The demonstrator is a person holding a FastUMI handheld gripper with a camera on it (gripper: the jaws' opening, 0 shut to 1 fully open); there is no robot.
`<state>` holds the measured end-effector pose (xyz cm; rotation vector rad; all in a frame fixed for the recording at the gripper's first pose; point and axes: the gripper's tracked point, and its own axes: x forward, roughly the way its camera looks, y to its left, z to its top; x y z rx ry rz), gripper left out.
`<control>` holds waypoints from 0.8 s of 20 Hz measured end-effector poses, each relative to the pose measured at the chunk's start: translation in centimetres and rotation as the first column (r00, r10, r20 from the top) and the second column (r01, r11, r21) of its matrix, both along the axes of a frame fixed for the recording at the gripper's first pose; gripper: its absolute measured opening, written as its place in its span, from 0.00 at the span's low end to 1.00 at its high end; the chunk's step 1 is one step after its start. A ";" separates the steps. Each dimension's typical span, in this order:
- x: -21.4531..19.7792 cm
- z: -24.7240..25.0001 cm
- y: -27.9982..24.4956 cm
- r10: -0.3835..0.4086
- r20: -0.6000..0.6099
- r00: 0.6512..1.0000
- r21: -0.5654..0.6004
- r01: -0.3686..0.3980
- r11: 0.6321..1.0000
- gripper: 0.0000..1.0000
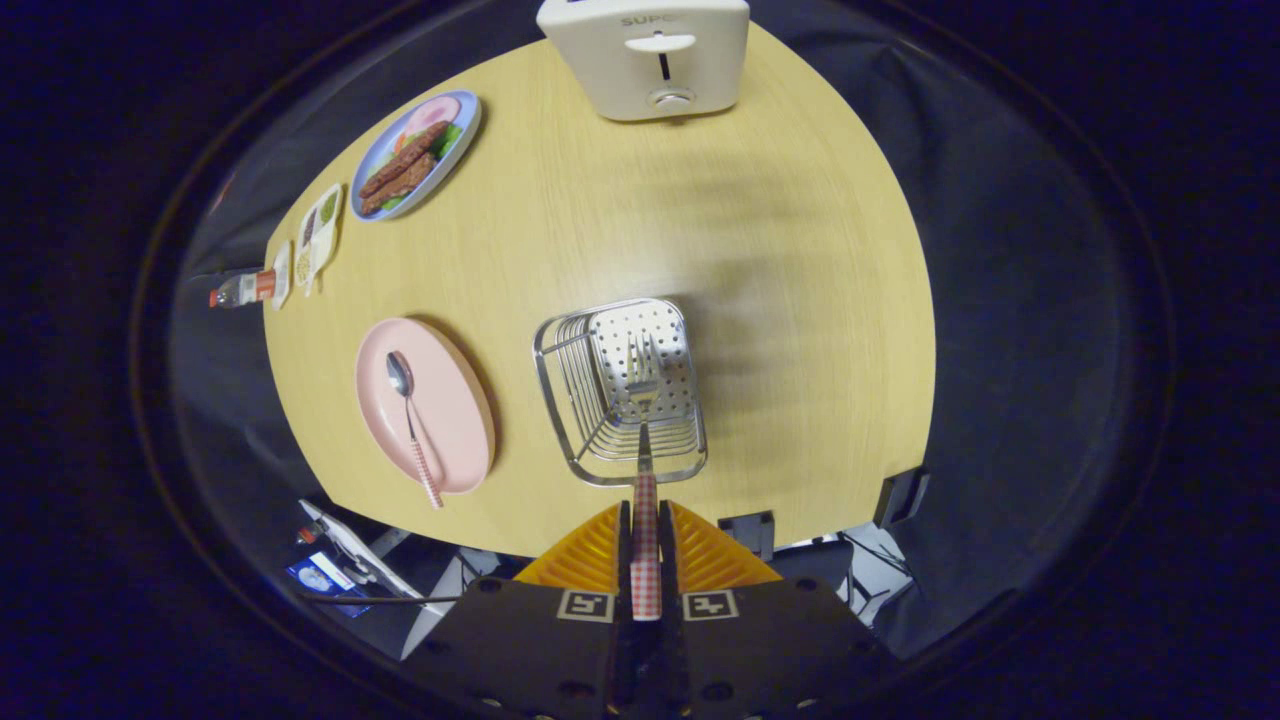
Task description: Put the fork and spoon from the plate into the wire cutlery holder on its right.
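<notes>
We are looking down on the wire cutlery holder [620, 390], which is standing on the wooden table [800, 300] just ahead of the fingers, its perforated metal floor showing through the open top; the tines of the fork [642, 440] are hanging inside its rim, above that floor, and whether they are touching it we cannot tell. To the holder's left, the pink plate [455, 420] is carrying the spoon [412, 420], bowl pointing away from us and checked handle reaching past the plate's near rim. Farther off, a blue plate [462, 140] is holding food, small packets [318, 235] and a bottle [240, 290] are lying by the table's left edge, and a white toaster [645, 55] is standing at the far end, well apart from the holder. Our gripper [646, 535] is clenching the fork's red-and-white checked handle between both fingers, steel neck and head pointing forward over the holder.
</notes>
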<state>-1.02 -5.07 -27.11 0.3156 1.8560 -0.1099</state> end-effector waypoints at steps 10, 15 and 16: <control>4.9 6.1 1.5 0.079 0.527 0.846 -0.055 -0.058 0.997 0.77; 5.2 11.0 9.4 0.132 0.773 0.620 -0.086 -0.103 0.991 0.90; 4.7 11.2 11.5 0.135 0.805 0.577 -0.088 -0.109 0.990 0.90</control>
